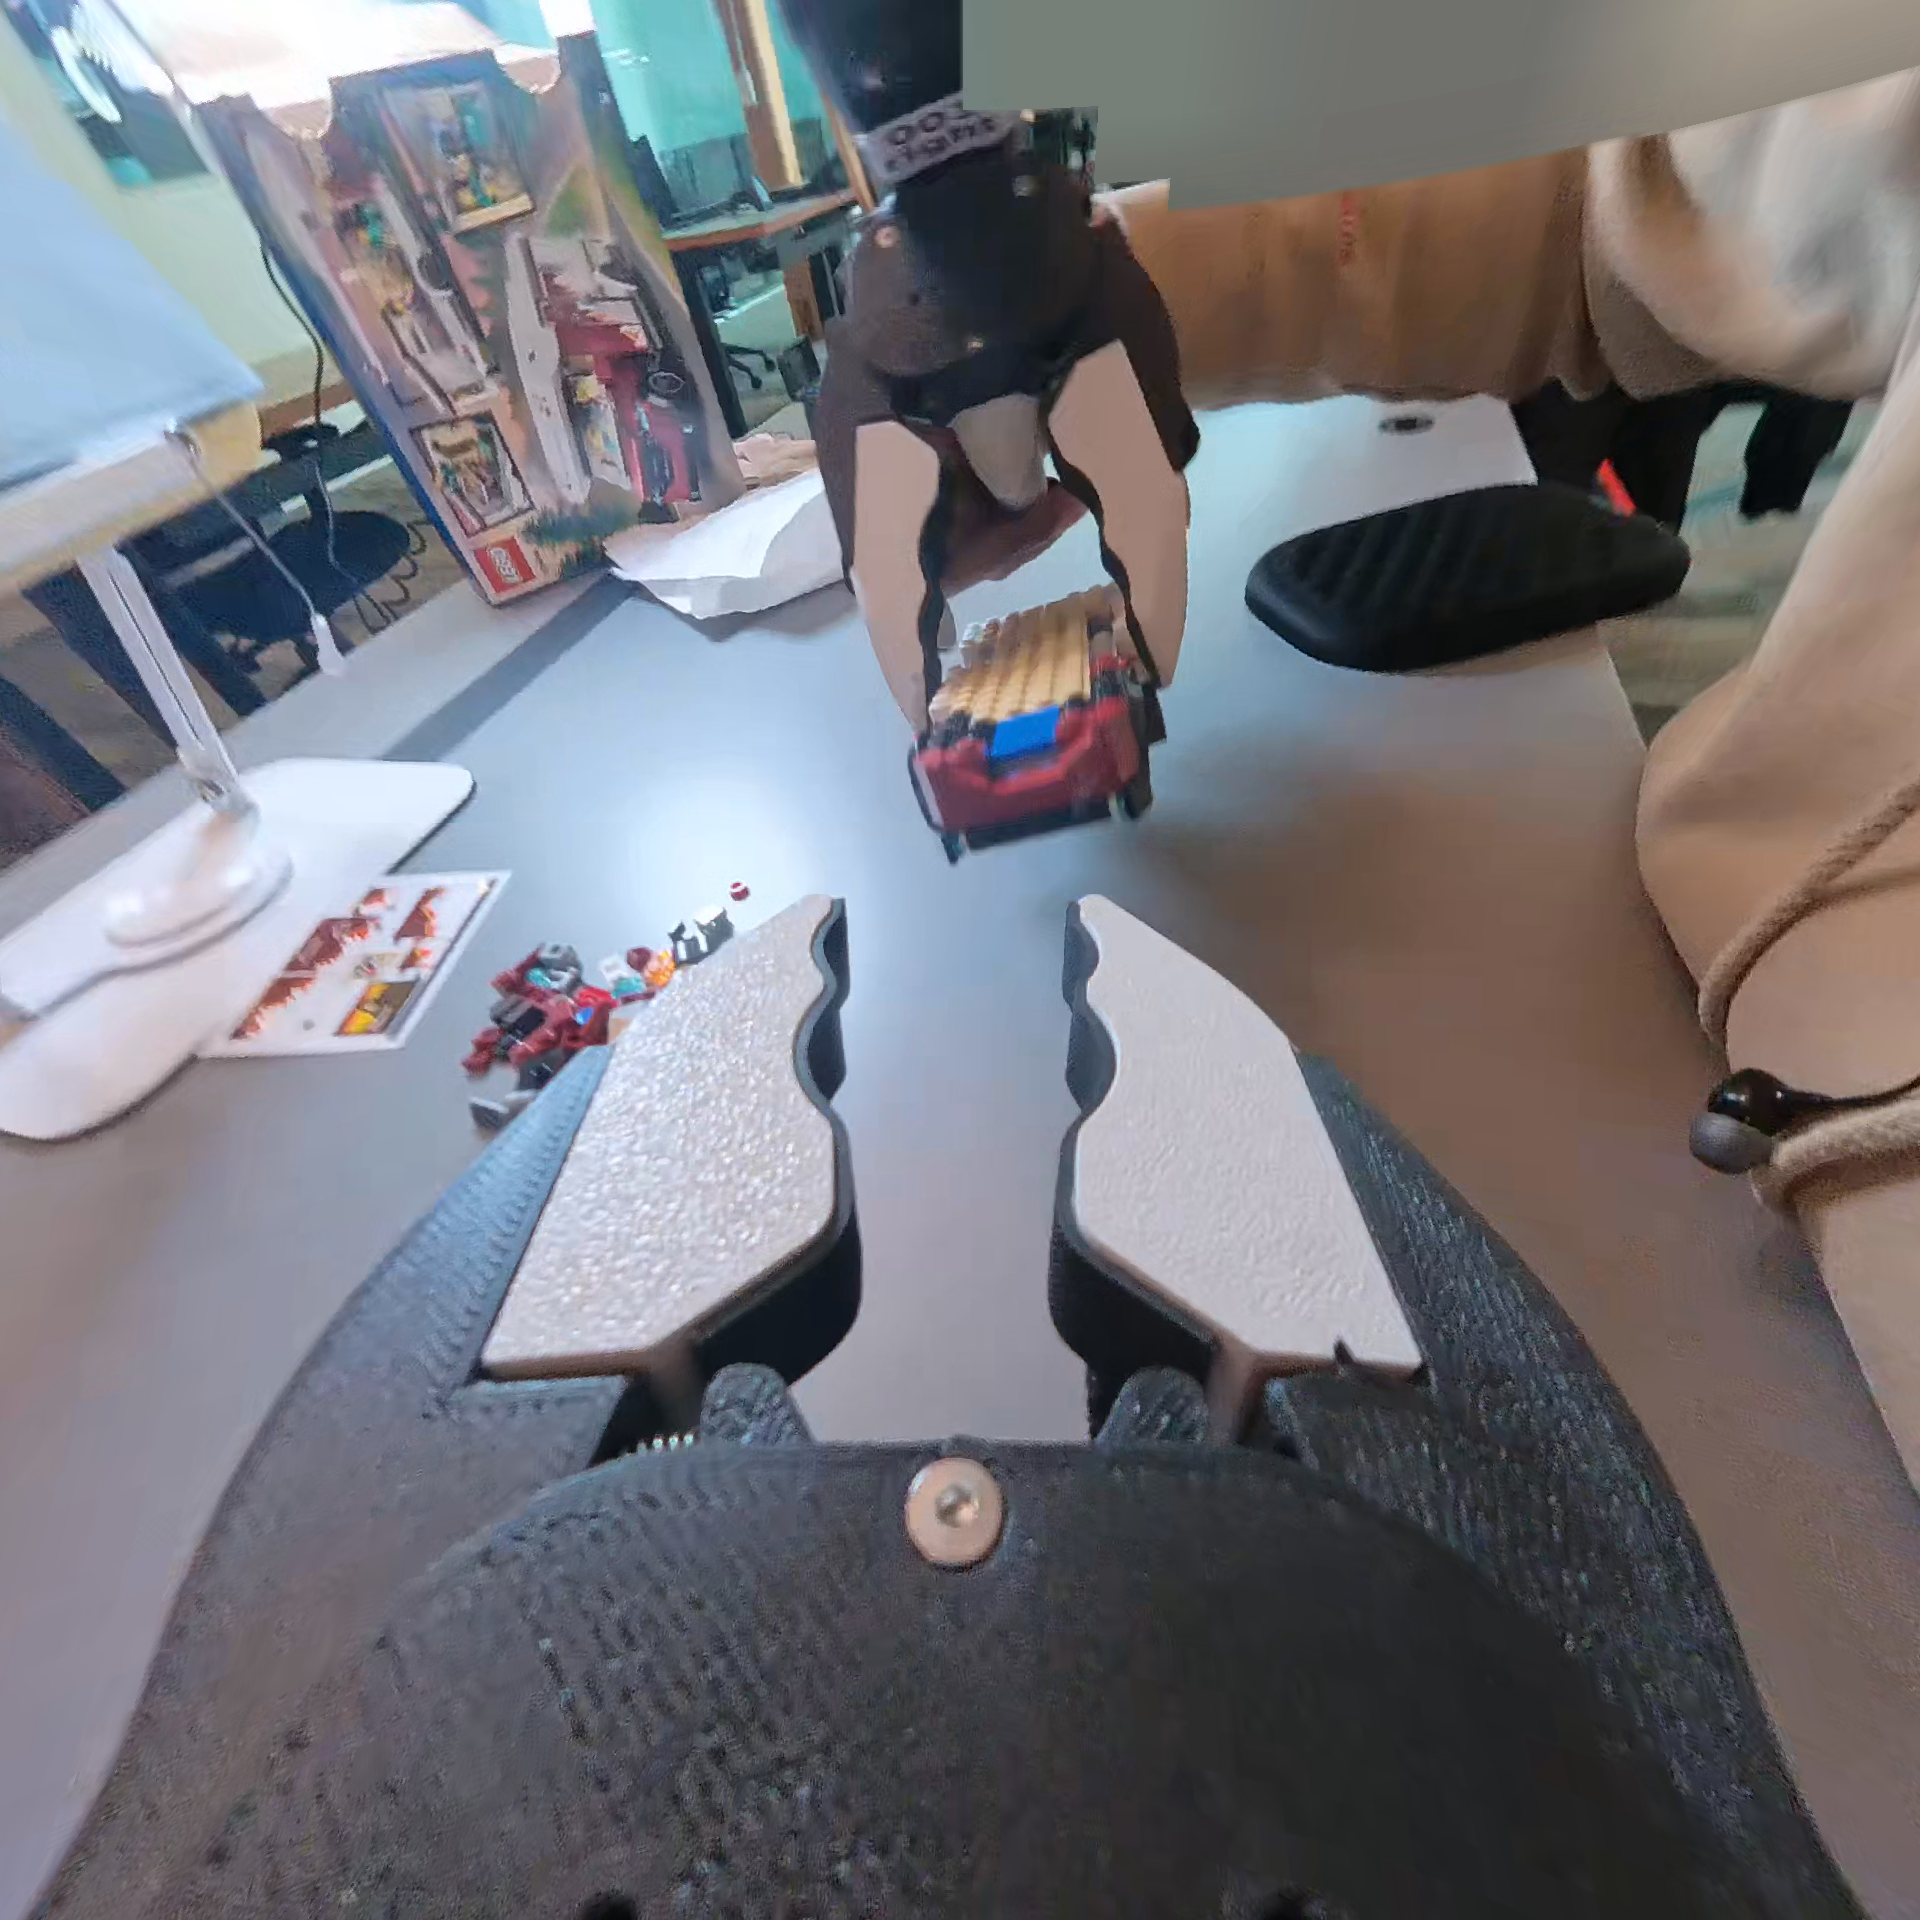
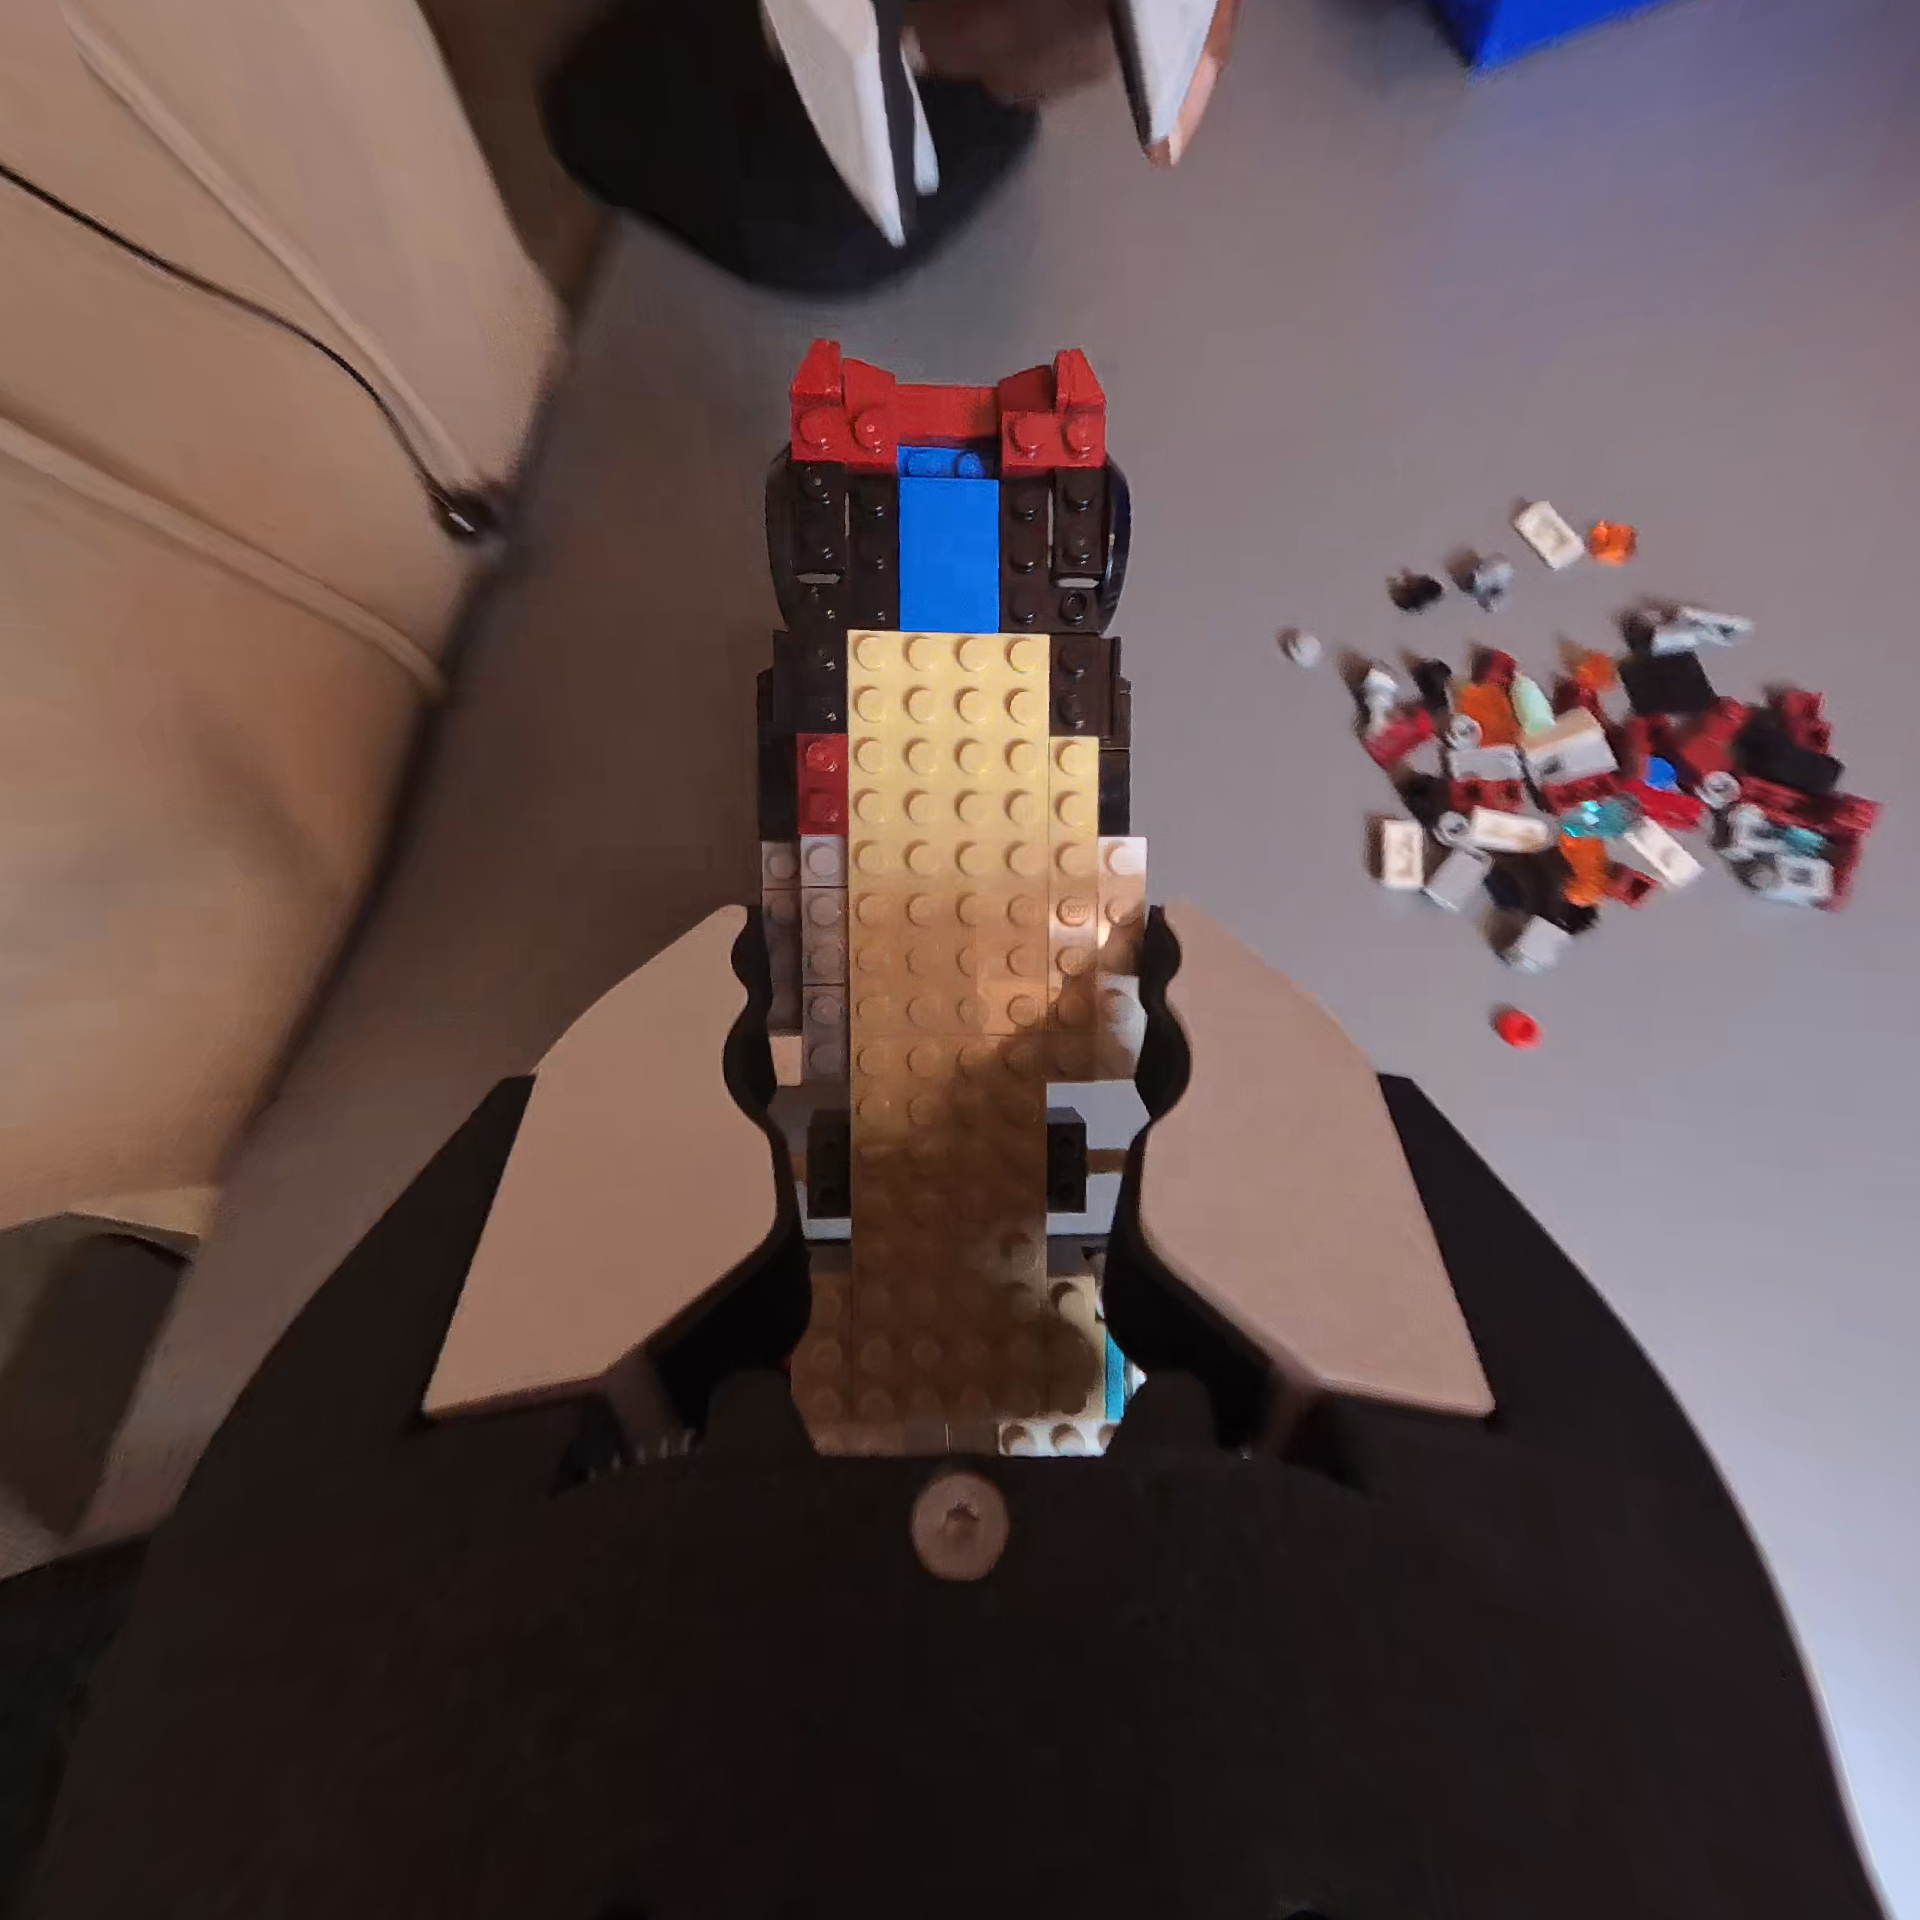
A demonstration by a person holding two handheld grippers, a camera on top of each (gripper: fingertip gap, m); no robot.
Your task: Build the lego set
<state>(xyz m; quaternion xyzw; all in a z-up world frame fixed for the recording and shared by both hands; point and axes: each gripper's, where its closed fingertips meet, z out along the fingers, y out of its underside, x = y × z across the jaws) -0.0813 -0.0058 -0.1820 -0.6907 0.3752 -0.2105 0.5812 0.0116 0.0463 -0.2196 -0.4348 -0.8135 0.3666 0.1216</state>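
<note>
My right gripper [image 2: 953, 925] is shut on a brick-built model [image 2: 951, 831] with a tan studded top, black sides, a blue tile and a dark red front. Both pads press on its sides and hold it above the grey table [image 2: 1351, 364]. In the left wrist view the model [image 1: 1039, 727] hangs tilted in the right gripper [image 1: 1039, 686]. My left gripper [image 1: 954, 920] is open and empty, a short way in front of the model. It also shows at the top of the right wrist view [image 2: 1013, 104].
A pile of loose small bricks [image 1: 561, 997] [image 2: 1621, 790] and a small red round piece [image 1: 739, 889] lie beside a printed sheet [image 1: 353, 966]. A white lamp base [image 1: 156, 914], a toy box [image 1: 499, 312], a black pad [image 1: 1455, 571] and a person's beige sleeve [image 1: 1787, 727] surround the table. The tips of one gripper are about 12 cm away from the tips of the other.
</note>
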